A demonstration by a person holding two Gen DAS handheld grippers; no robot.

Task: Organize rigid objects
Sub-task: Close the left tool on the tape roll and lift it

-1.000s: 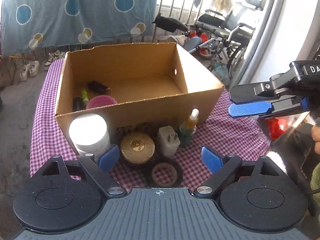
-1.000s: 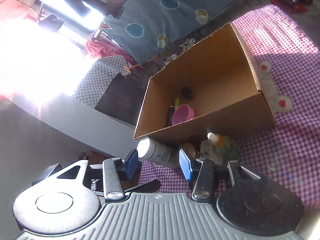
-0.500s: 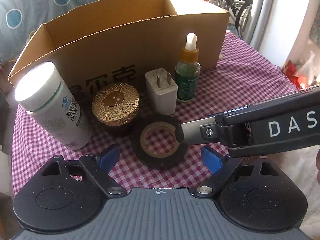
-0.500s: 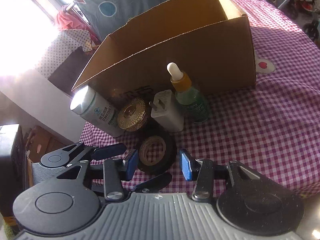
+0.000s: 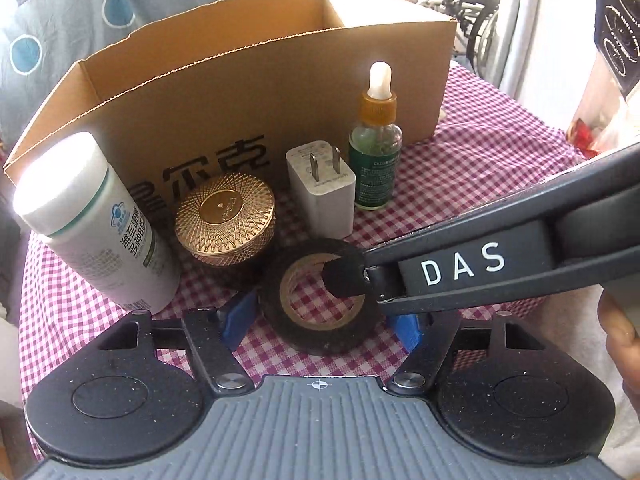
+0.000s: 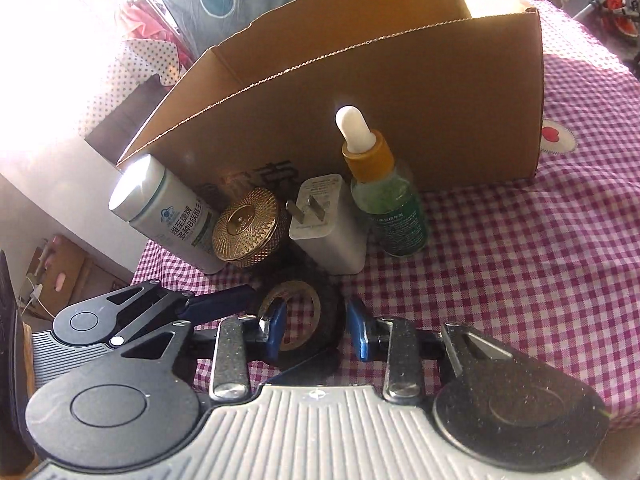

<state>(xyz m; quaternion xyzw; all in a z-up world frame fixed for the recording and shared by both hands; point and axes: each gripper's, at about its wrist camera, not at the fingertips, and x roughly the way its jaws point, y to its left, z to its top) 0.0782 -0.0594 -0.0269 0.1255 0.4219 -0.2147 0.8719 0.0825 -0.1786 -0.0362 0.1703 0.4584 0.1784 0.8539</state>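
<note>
bench (image 5: 500,168): purple checked cloth | left to right: white bottle (image 5: 92,220), gold jar (image 5: 225,218), charger (image 5: 322,188), dropper bottle (image 5: 375,152), before the cardboard box (image 5: 248,92) | my left tongs (image 5: 320,322) just narrowed, astride the tape roll (image 5: 320,296), contact unclear | my right tongs (image 6: 316,330) just narrowed, clamping its rim | dotted blue cloth (image 5: 120,4) behind

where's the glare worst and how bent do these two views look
Right wrist view: the upper left is blown out white by window light, and the white bottle cap glares. Left wrist view: evener light, only that bottle's cap and the dropper bottle tip glare. Both views: fisheye bows the cardboard box edges; both sharp.
</note>
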